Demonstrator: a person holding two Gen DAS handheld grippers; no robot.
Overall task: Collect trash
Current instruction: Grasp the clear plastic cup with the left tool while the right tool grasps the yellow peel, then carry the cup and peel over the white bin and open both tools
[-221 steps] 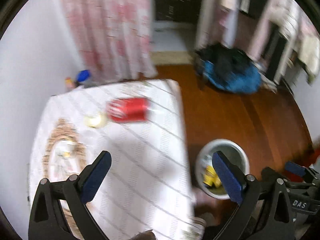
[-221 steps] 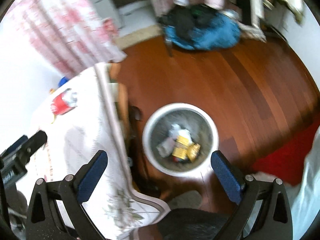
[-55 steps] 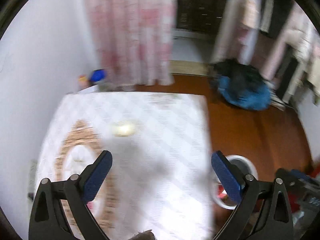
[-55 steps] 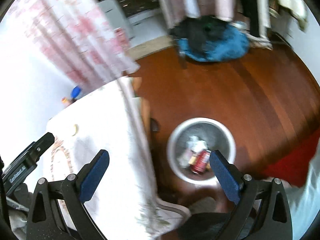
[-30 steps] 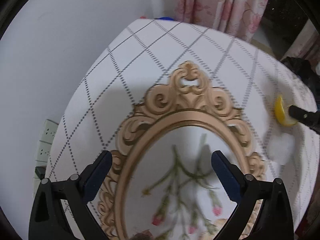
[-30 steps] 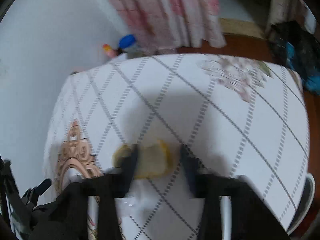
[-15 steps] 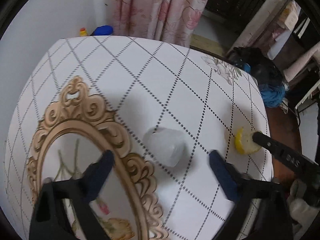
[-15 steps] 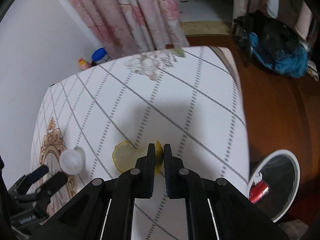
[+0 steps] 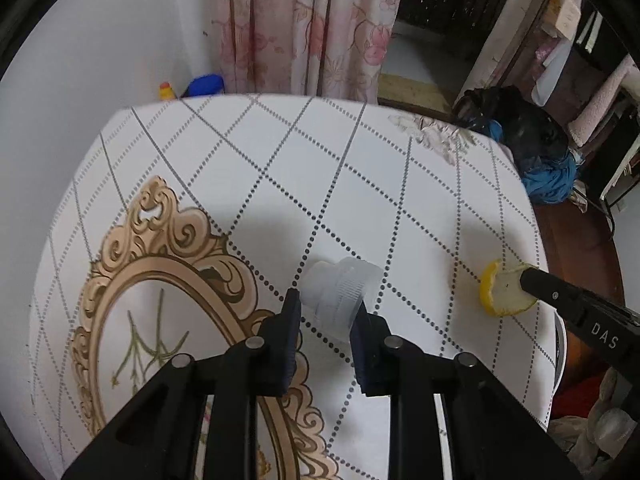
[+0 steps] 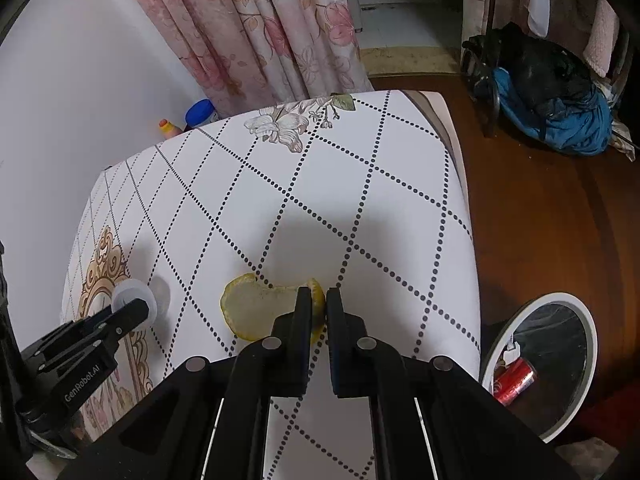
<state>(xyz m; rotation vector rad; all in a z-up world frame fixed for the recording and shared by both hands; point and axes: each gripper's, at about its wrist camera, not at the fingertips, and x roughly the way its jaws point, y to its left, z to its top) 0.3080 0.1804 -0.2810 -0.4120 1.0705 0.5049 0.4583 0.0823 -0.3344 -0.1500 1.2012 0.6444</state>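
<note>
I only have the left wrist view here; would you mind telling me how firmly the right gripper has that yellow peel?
Observer: In the right wrist view the right gripper is shut on one edge of the peel; most of the peel sticks out to the left of its fingers.
Operator: Thank you. Is the bin within easy reach of it?
Observer: The bin stands on the floor just off the table's right edge, open at the top.
Operator: Is anything in it already?
Observer: Yes, a red can lies inside.
Operator: And my left gripper?
Observer: From the right wrist view, the left gripper is shut on the clear plastic cup.
</note>
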